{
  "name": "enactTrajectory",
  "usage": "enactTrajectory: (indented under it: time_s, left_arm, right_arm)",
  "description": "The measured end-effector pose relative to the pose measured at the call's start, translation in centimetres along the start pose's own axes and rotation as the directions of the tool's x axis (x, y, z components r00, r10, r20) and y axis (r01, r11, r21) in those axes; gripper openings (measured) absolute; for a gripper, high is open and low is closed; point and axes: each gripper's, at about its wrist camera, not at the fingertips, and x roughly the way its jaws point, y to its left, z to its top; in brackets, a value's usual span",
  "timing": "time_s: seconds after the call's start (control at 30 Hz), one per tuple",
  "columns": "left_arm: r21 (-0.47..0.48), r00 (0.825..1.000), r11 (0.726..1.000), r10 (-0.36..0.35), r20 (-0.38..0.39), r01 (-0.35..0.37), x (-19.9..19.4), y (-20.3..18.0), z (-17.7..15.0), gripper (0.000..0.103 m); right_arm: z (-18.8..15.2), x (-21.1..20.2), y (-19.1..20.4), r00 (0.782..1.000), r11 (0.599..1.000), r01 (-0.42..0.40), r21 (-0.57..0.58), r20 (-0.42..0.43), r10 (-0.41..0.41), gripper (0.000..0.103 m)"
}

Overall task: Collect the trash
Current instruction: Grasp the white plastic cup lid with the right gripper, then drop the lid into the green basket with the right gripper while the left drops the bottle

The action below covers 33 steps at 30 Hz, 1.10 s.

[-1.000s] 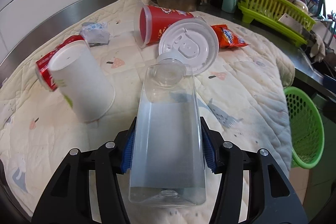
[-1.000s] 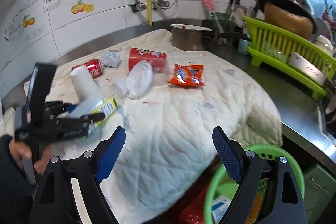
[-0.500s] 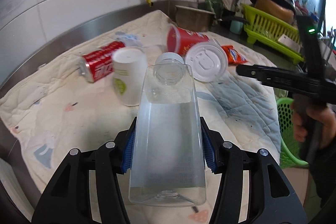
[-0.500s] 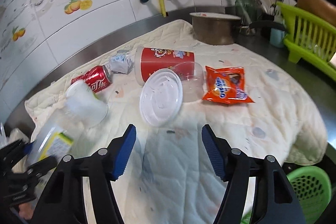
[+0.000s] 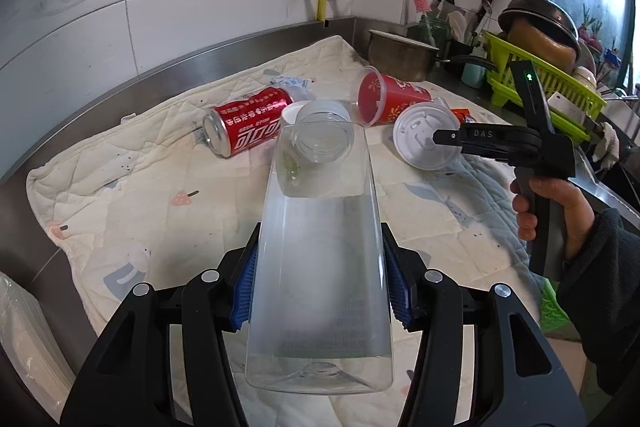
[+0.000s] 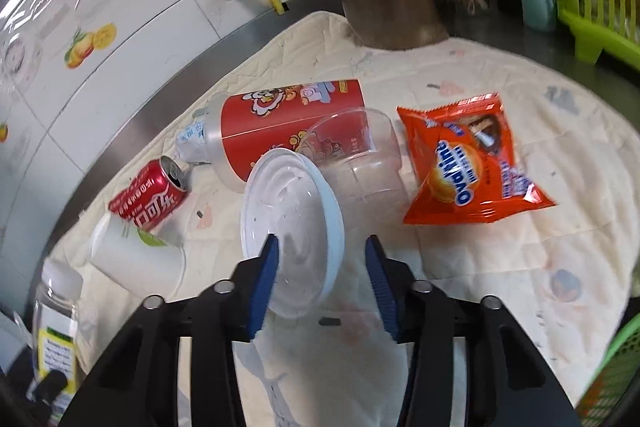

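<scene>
My left gripper (image 5: 320,287) is shut on a clear plastic bottle (image 5: 320,267) and holds it above the quilted cloth (image 5: 160,203); the bottle also shows in the right wrist view (image 6: 54,311). My right gripper (image 6: 322,275) is open, its jaws on either side of the white lid (image 6: 292,231) of a clear plastic cup (image 6: 360,155) lying on its side. It also shows in the left wrist view (image 5: 440,138) at that lid (image 5: 420,135). Around lie a red paper cup (image 6: 292,123), a red cola can (image 6: 148,199), a white paper cup (image 6: 136,259) and an orange snack packet (image 6: 468,163).
A metal pot (image 6: 392,11) stands at the back of the cloth. A green dish rack (image 5: 548,83) with dishes is at the right. A green basket (image 6: 616,375) sits low past the counter's right edge. A crumpled wrapper (image 5: 292,83) lies behind the can.
My right gripper has moved forward and down to the white lid and its jaws have narrowed around it. My left gripper has drawn back to the left with the bottle.
</scene>
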Motion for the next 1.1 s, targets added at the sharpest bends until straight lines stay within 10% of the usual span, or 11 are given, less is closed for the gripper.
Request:
enactTrajectory:
  time_s: [0.2, 0.7, 1.1]
  left_arm:
    - [-0.004, 1.000, 1.000, 0.000, 0.006, 0.000, -0.3, 0.0, 0.0, 0.053]
    - [0.042, 0.996, 0.997, -0.073, 0.051, 0.071, -3.0, -4.2, -0.1, 0.053]
    - [0.144, 0.979, 0.971, -0.197, 0.044, 0.189, -3.7, -11.9, -0.4, 0.053]
  right_arm:
    - [-0.3, -0.9, 0.0, 0.999, 0.999, -0.034, 0.017, 0.019, 0.034, 0.012]
    - [-5.1, -12.5, -0.2, 0.990, 0.997, 0.045, -0.069, 0.133, -0.036, 0.012]
    - [-15.1, -21.9, -8.3, 0.926, 0.930, 0.360, -0.069, 0.150, -0.347, 0.012]
